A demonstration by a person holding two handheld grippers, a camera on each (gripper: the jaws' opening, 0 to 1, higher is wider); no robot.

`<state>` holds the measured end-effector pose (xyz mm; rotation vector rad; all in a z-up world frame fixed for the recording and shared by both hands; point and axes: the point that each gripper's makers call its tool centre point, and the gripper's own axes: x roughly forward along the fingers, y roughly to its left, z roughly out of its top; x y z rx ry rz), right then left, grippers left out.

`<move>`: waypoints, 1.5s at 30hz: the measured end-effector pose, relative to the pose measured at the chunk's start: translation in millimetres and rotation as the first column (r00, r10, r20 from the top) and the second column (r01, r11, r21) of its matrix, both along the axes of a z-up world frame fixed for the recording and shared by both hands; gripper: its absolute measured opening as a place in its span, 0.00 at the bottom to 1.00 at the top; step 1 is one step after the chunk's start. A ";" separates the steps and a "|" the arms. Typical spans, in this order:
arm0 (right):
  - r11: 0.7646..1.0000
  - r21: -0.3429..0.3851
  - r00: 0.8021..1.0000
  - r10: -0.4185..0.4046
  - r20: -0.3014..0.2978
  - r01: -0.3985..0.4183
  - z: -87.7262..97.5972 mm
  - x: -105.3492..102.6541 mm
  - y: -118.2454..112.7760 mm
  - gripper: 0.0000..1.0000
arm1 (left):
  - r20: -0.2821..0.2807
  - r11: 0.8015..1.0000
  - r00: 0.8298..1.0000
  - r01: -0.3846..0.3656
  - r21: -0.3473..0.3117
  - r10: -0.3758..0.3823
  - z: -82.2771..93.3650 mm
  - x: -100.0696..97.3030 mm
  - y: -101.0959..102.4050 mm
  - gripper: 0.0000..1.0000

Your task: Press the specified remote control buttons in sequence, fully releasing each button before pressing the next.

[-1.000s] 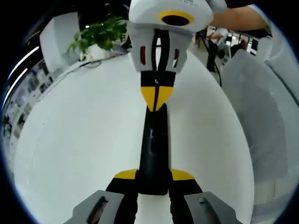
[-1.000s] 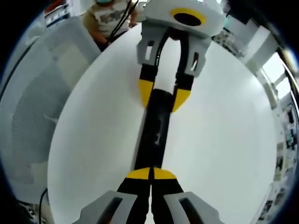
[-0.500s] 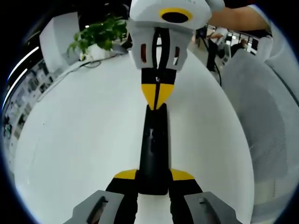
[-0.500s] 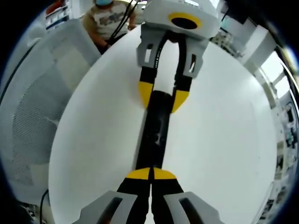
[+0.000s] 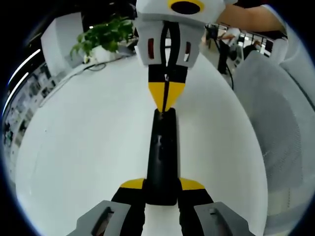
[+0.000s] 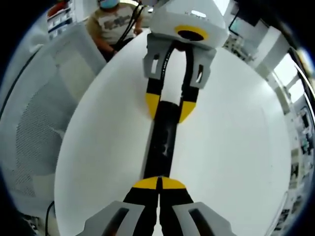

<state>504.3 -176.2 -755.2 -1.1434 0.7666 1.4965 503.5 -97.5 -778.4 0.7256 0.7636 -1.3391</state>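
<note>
Under right gripper [image 6: 158,183] (closed): remote [image 6: 164,140] partly hidden

1. Your remote control [image 5: 162,157] lies flat on the table [image 5: 88,147], lengthwise between your two grippers, which face each other from its opposite ends.
2. Your left gripper [image 5: 162,189] clasps the near end of the remote in the left gripper view, one jaw on each side.
3. Your right gripper [image 6: 158,183] sits over the other end, its jaws pressed together, tips at the remote's top face.
4. In the left gripper view a plant [image 5: 104,35] stands beyond the table's far edge, to the left.
5. A mesh chair [image 6: 34,123] stands beside the table, left in the right gripper view.
6. A person [image 6: 112,22] sits beyond the table's far edge there.
</note>
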 end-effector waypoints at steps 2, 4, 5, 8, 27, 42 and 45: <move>1.000 0.000 1.000 0.003 0.001 -0.003 1.5 -0.2 0.7 0.00 | 0.000 1.000 1.000 0.000 0.001 0.000 0.0 0.1 0.0 0.24; 1.000 0.001 1.000 0.005 0.004 -0.005 2.7 0.5 1.6 0.00 | 0.000 1.000 1.000 0.000 0.001 0.000 -0.3 0.4 0.1 0.24; 1.000 0.001 1.000 0.005 0.003 -0.005 2.9 0.3 2.2 0.00 | 0.000 1.000 1.000 0.000 0.001 0.000 -0.3 0.4 0.1 0.24; 1.000 0.002 1.000 0.008 0.004 -0.008 3.2 0.0 3.4 0.00 | 0.001 1.000 1.000 0.000 0.001 0.000 -0.6 0.6 0.2 0.24; 1.000 0.008 1.000 0.020 0.011 -0.020 7.3 2.6 8.9 0.00 | 0.000 1.000 1.000 0.000 -0.002 0.000 -1.3 1.0 0.0 0.24; 1.000 0.009 1.000 0.025 -0.011 -0.024 -3.7 -0.3 14.3 0.00 | -0.003 1.000 1.000 -0.002 -0.007 0.002 -0.4 0.4 -0.3 0.24; 1.000 0.008 1.000 0.024 -0.015 -0.024 -5.8 -0.2 14.8 0.00 | -0.003 1.000 1.000 -0.002 -0.009 0.002 -0.1 0.0 -0.5 0.24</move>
